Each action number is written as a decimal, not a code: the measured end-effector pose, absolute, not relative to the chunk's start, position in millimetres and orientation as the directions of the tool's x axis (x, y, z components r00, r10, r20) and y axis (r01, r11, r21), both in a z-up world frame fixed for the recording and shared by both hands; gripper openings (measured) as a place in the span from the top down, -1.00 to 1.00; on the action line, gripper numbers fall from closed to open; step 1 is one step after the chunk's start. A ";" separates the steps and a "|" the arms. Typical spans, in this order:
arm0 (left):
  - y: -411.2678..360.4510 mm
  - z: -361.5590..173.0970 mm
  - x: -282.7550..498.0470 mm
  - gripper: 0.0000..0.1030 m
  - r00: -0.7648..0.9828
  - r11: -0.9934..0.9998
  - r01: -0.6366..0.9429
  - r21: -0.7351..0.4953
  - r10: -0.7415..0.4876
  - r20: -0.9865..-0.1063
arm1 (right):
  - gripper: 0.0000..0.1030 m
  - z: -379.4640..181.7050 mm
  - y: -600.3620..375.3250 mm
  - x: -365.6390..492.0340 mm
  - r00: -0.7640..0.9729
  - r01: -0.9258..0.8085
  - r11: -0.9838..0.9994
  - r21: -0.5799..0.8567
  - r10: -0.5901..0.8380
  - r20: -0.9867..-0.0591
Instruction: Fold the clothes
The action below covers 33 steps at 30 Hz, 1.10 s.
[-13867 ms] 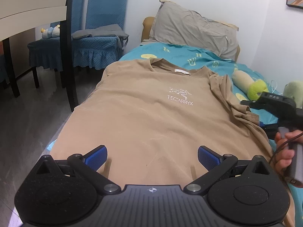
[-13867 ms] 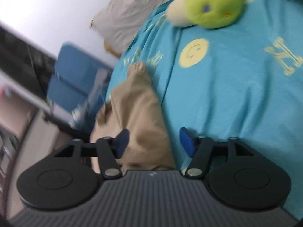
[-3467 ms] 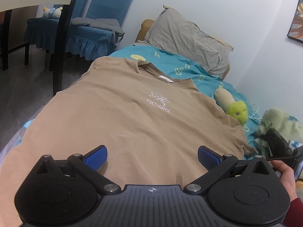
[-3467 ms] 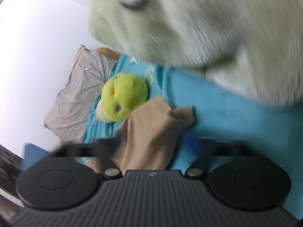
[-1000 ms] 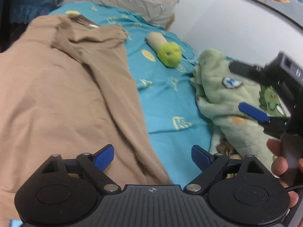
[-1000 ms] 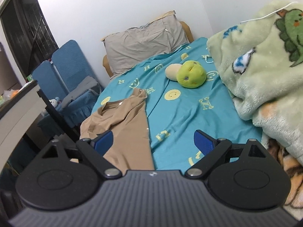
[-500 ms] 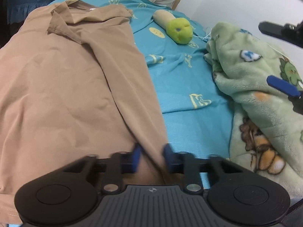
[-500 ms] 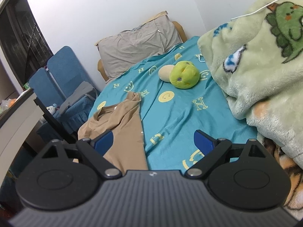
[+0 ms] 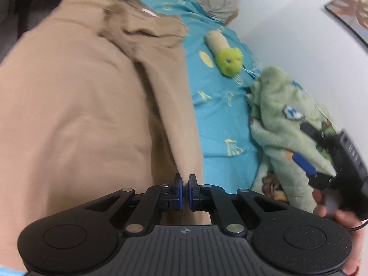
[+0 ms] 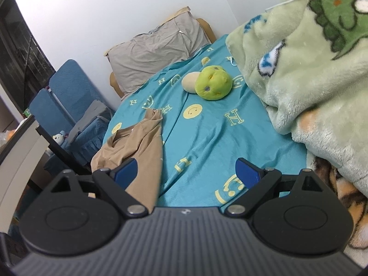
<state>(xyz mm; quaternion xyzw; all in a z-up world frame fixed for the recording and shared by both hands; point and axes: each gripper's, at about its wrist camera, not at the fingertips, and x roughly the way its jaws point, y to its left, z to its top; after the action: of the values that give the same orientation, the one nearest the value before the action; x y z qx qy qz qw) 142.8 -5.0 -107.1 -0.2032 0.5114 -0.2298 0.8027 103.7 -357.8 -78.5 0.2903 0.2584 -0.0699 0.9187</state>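
The tan T-shirt [image 9: 69, 115] spreads ahead and left of the left gripper [image 9: 185, 191], whose pads pinch its folded right edge. Further right, the right gripper [image 10: 186, 172] hovers wide apart above the teal sheet [image 10: 207, 138].

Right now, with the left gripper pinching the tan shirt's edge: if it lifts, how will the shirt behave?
The shirt probably goes floppy: it already lies in soft folds and wrinkles, so it should drape and trail from the left gripper. It looks thin and likely light. The sleeve folded over near the collar may slide out as the fabric drags across the bed sheet.
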 end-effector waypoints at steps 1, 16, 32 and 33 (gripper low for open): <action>3.8 -104.9 144.8 0.91 0.380 0.831 0.158 -0.533 -0.549 -0.744 | -0.81 -79.5 -357.7 105.0 0.855 0.277 0.820 0.501 0.028 -0.519; 14.9 -107.0 127.0 0.23 0.519 0.944 0.256 -0.206 -0.314 -0.795 | -0.81 -88.0 -341.3 124.2 0.823 0.249 0.838 0.486 0.082 -0.562; -106.2 -144.3 57.2 -0.03 0.348 0.714 0.700 0.024 -0.311 -0.884 | -0.81 -84.2 -359.2 120.3 0.839 0.268 0.809 0.523 0.071 -0.540; -106.8 -144.5 57.7 0.32 0.348 0.712 0.702 0.019 -0.319 -0.881 | -0.81 -84.0 -359.5 120.5 0.840 0.267 0.808 0.525 0.072 -0.538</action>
<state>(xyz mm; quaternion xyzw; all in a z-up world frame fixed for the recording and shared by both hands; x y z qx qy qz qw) 57.7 -106.8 -144.5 0.2024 0.4721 -0.3208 0.7958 120.5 -359.5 -84.0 0.3053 0.2780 -0.0537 0.9092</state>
